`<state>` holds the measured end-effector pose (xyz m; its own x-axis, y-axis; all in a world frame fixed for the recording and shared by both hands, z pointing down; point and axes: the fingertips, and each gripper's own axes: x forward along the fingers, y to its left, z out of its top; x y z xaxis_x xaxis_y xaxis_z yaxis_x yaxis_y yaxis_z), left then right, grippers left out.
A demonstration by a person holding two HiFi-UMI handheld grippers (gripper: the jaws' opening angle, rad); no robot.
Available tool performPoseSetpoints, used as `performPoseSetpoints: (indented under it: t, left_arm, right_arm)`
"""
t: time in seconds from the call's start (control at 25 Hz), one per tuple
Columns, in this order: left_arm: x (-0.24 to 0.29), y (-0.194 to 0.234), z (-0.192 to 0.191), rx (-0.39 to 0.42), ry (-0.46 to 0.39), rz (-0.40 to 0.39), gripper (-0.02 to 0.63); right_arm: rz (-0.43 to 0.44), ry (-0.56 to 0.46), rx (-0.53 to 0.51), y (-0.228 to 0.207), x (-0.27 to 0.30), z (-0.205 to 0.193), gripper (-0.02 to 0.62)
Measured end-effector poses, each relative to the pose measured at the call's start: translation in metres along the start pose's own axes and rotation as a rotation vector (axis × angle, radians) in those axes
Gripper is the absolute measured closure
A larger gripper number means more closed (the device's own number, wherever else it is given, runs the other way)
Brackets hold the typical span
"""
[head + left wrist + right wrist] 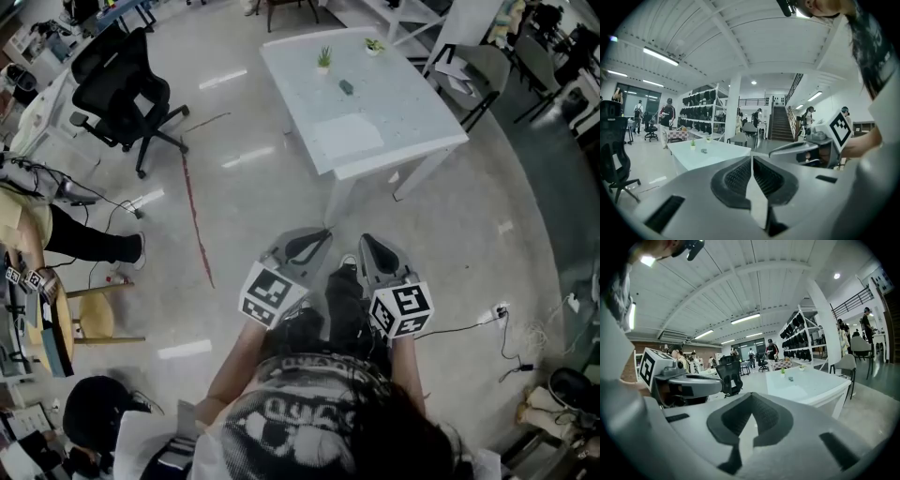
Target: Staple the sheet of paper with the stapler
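- Both grippers are held side by side, close to the person's body, pointing a little downward toward the floor ahead.
- Left gripper (317,238): its jaws are pressed together, with nothing between them.
- Right gripper (367,242): its jaws are likewise closed and empty.
- One white table (412,103) stands well ahead of both grippers, with bare floor between.
- Lying flat on the table's near part is the sheet (347,136), well apart from either gripper.
- Beyond the sheet, nearer the table's far end, sits the stapler (346,87), a small dark thing clear of the paper.
- Two small plants (324,59) stand at the far edge.
- Off to the left is a black chair (122,89).
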<state>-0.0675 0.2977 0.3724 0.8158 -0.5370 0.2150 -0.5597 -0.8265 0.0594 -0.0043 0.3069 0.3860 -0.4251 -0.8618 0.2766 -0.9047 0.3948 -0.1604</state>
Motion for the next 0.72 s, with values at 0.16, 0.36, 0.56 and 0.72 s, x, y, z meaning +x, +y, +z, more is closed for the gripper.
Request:
performPoseSetpoints:
  t: [0.16,0.36,0.56,0.72]
  left_arm:
    - [0.027,0.018,0.000,-0.008,0.014,0.013,0.592]
    - [0.073,0.052,0.007,-0.002,0.039,0.062,0.592]
    - [0.121,0.090,0.021,-0.008,0.044,0.125,0.592]
    - [0.156,0.113,0.032,-0.012,0.056,0.160,0.592]
  right_arm:
    - [0.013,0.008,0.018,-0.027,0.024,0.001,0.601]
    - [0.056,0.016,0.021,-0.074,0.069,0.014,0.601]
    - [0.121,0.036,-0.004,-0.119,0.118,0.033,0.601]
    - [0.158,0.055,-0.005,-0.151,0.147,0.042,0.601]
